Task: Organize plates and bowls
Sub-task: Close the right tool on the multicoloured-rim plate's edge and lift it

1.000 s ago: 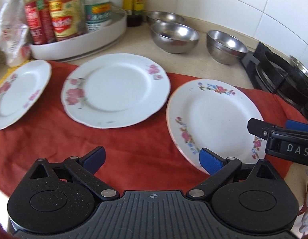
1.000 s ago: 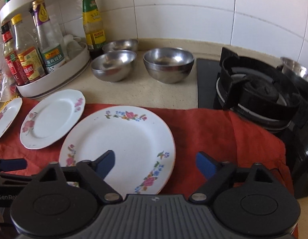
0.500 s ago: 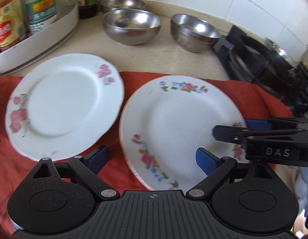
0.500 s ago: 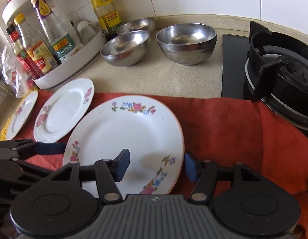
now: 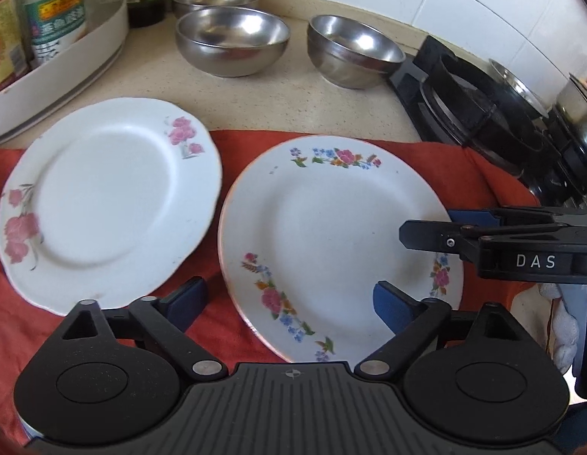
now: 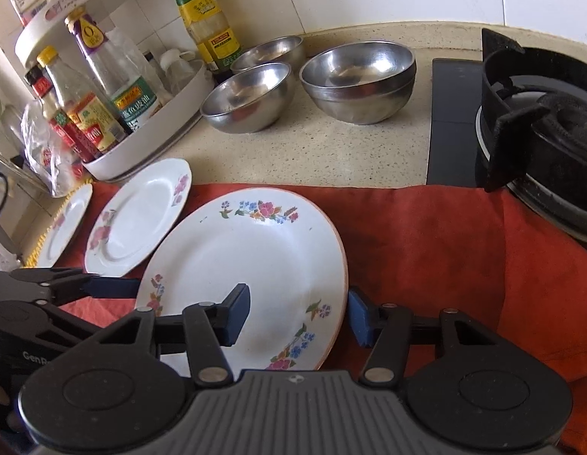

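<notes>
A large white plate with multicoloured flowers [image 5: 331, 227] lies on a red cloth [image 5: 464, 178]; it also shows in the right wrist view [image 6: 251, 261]. My right gripper [image 6: 295, 313] is open, its jaws straddling the plate's near right rim, one over the plate, one outside it. My left gripper [image 5: 289, 301] is open, at the plate's near left edge. A pink-flowered plate [image 5: 107, 197] lies to the left, and a third plate [image 6: 65, 223] further left. Three steel bowls [image 6: 251, 94] [image 6: 358, 76] [image 6: 270, 51] stand on the counter behind.
A white turntable rack [image 6: 153, 132] with sauce bottles stands at the back left. A black gas stove [image 6: 540, 129] is on the right, with a steel pot [image 5: 574, 98] behind it. A tiled wall backs the counter.
Both grippers have moved in toward the multicoloured plate. The right gripper's jaws have narrowed and now straddle its rim. The left gripper swung right, from the pink plates to this one.
</notes>
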